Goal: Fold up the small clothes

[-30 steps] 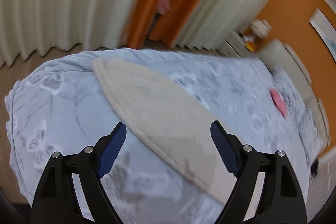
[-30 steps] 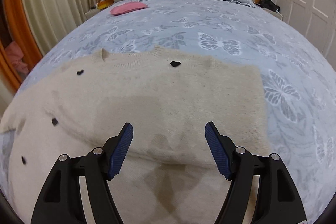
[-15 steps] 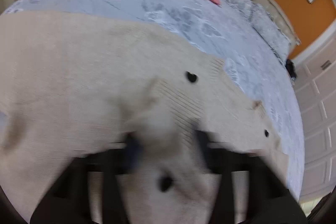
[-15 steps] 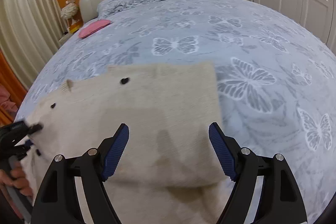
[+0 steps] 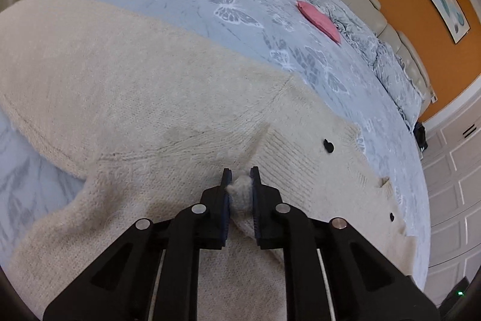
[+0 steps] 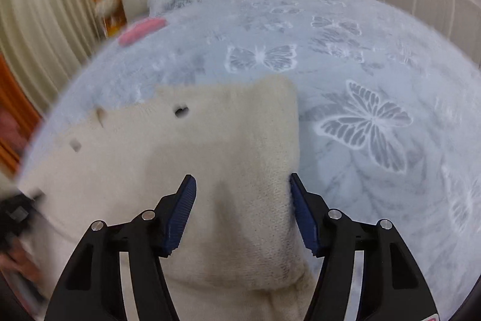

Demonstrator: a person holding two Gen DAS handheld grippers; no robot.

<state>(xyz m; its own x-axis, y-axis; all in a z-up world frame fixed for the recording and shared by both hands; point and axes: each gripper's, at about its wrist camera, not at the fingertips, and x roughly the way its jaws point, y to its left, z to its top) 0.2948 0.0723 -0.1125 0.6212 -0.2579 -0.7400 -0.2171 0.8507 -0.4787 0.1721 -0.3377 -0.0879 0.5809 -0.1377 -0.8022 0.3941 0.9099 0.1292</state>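
left gripper (image 5: 239,181) pinched tight on fabric; right gripper (image 6: 242,211) jaws apart, just narrowing.

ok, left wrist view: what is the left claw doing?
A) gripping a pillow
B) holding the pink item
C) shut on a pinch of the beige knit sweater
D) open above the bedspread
C: the left claw has its pads closed on a bunched tuft of the beige knit sweater.
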